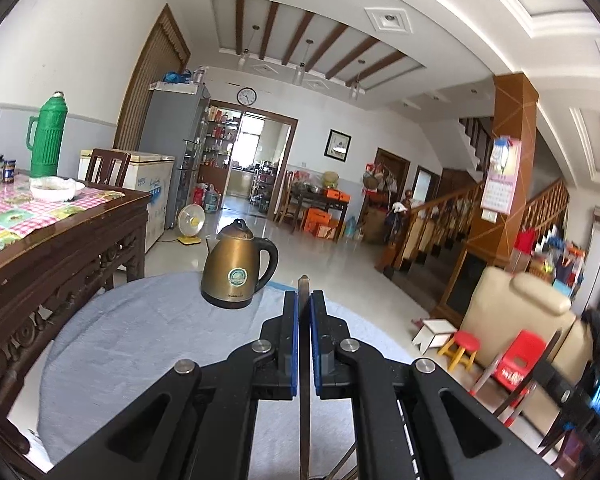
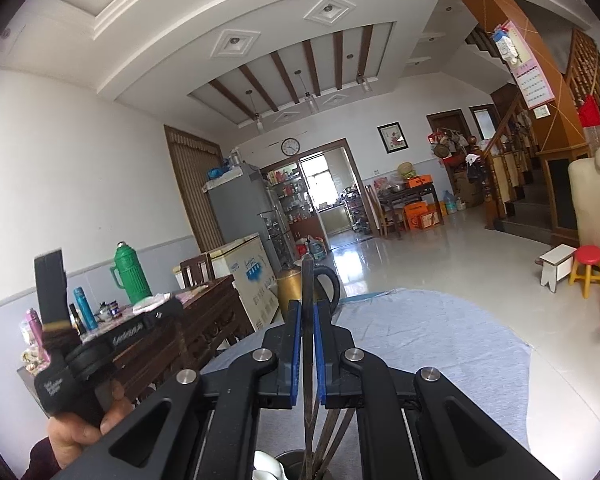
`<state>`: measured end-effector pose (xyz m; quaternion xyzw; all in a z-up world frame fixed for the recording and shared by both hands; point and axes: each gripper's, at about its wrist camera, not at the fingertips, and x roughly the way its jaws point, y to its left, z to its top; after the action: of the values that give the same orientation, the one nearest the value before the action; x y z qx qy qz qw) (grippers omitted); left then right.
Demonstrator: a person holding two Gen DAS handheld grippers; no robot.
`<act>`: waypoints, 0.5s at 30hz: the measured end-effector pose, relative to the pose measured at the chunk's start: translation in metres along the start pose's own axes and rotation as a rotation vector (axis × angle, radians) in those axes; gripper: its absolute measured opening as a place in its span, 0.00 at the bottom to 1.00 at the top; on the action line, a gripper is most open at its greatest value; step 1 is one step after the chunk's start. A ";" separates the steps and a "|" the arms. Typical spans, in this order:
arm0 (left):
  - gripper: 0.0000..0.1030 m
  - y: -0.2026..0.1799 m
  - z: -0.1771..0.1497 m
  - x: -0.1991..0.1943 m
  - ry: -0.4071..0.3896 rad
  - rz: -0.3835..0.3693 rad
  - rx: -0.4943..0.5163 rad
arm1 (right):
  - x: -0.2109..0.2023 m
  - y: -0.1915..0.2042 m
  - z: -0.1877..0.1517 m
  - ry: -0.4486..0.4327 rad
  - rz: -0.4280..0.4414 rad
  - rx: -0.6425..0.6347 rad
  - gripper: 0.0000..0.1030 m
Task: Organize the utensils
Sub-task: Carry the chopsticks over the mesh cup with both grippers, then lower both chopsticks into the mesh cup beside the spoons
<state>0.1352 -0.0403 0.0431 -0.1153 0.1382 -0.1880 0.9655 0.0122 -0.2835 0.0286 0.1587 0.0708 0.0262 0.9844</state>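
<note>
My left gripper [image 1: 304, 294] is shut on a dark wooden chopstick [image 1: 304, 360] that runs upright between its blue pads, its tip just above the fingertips. My right gripper [image 2: 307, 304] is shut on another dark chopstick [image 2: 308, 280], also upright. Below the right gripper a dark utensil holder [image 2: 296, 464] stands with several chopsticks and a white spoon [image 2: 266, 466] in it. The left gripper's body [image 2: 60, 344] shows in the right wrist view, held in a hand at lower left. Both grippers are above a round table with a blue-grey cloth [image 1: 140, 340].
A bronze electric kettle [image 1: 236, 268] stands at the far edge of the round table. A carved dark wooden table [image 1: 52, 248] with a green thermos [image 1: 46, 136] is on the left. Stools [image 1: 460, 348] and a beige sofa [image 1: 516, 312] are on the right.
</note>
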 end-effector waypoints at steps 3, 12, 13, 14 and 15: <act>0.05 0.004 0.001 0.002 -0.023 0.004 -0.046 | 0.005 0.003 -0.008 0.021 0.008 -0.007 0.07; 0.05 0.010 -0.011 0.019 -0.033 0.073 -0.109 | 0.011 -0.002 -0.020 0.058 0.013 0.009 0.07; 0.05 0.009 -0.013 0.021 -0.034 0.080 -0.105 | 0.011 -0.003 -0.020 0.061 0.012 0.010 0.07; 0.05 0.008 -0.015 0.023 -0.034 0.085 -0.101 | 0.011 -0.004 -0.021 0.062 0.010 0.011 0.07; 0.05 0.007 -0.017 0.025 -0.033 0.091 -0.097 | 0.011 -0.005 -0.021 0.063 0.009 0.012 0.07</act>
<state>0.1547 -0.0472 0.0195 -0.1587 0.1361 -0.1353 0.9685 0.0205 -0.2804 0.0057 0.1642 0.1011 0.0352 0.9806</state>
